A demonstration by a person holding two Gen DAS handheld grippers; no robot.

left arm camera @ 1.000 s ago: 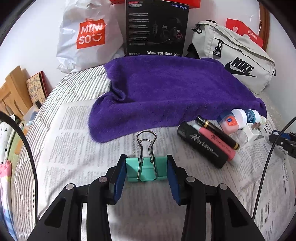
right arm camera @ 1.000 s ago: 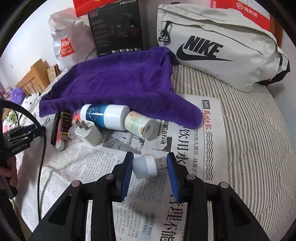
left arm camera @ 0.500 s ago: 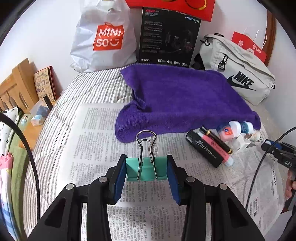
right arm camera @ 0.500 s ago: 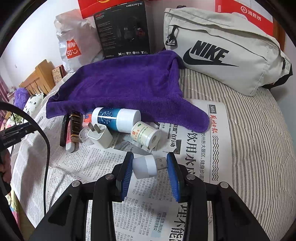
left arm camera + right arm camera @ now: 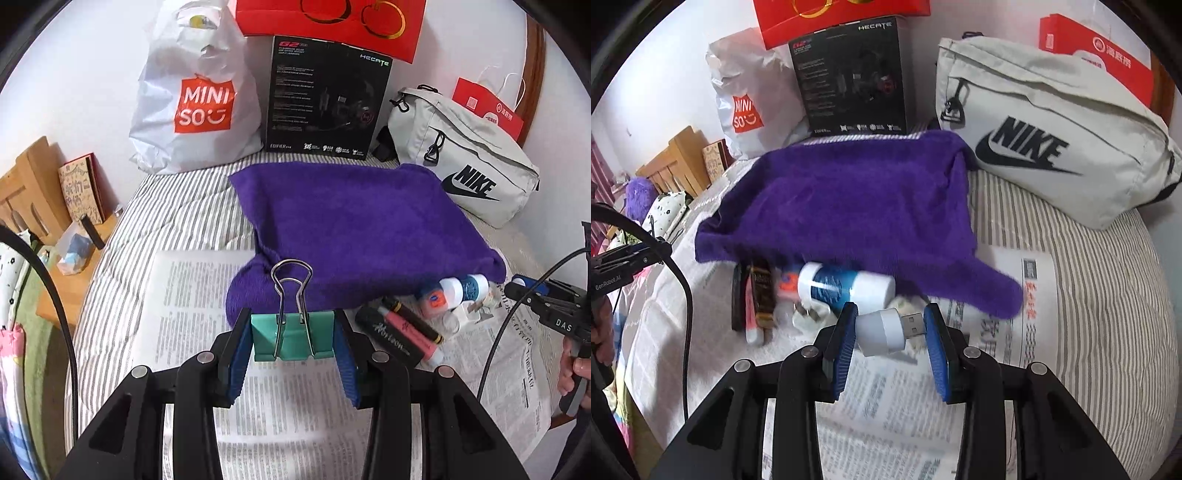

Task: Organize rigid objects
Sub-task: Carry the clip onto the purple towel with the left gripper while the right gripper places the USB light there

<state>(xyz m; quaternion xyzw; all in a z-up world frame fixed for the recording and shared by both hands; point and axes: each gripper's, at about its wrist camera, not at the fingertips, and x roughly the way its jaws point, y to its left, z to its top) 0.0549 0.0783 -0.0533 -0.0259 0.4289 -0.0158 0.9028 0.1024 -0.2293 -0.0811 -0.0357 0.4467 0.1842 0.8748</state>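
Above the striped bed (image 5: 177, 218), its newspaper (image 5: 192, 295) and purple towel (image 5: 351, 221), the left gripper (image 5: 293, 341) clenches a teal binder clip (image 5: 293, 338) and the right gripper (image 5: 890, 334) a white USB light (image 5: 886, 328); both look mid-carry, needing a clear spot to set down.

Inventory by count:

- One teal binder clip (image 5: 293, 339).
- One white USB plug-in light (image 5: 886, 328).
- One purple towel (image 5: 354, 229).
- One blue-and-white bottle (image 5: 846, 285).
- One white wall charger (image 5: 812, 314).
- One grey Nike waist bag (image 5: 1052, 147).
- One Miniso shopping bag (image 5: 195, 96).
- One black headset box (image 5: 327, 98).
- Two red paper bags (image 5: 328, 24) (image 5: 487, 109).
- Three tube-shaped cosmetics (image 5: 399, 339), lying side by side.
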